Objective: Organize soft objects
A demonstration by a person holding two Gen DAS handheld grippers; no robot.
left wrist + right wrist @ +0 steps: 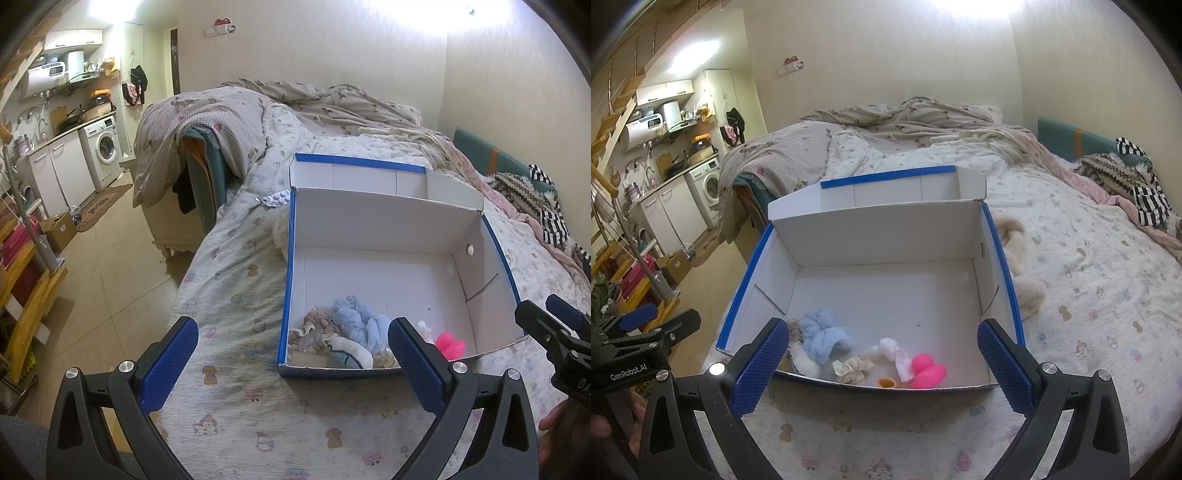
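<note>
Soft objects, e.g. blue cloth (823, 338), lie bunched at box (373, 229) near wall; left gripper (293, 343) and right gripper (882, 350) held agape, empty; fluffy toy (1019, 258) beside box is best approached low, pinched mid-body.

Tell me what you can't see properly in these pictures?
- Fluffy cream plush toy: right wrist view, partly hidden behind the blue-edged white cardboard box.
- Small orange object: right wrist view, cut off by the box's front wall.
- Silver pill blister pack: left wrist view, too small to read.
</note>
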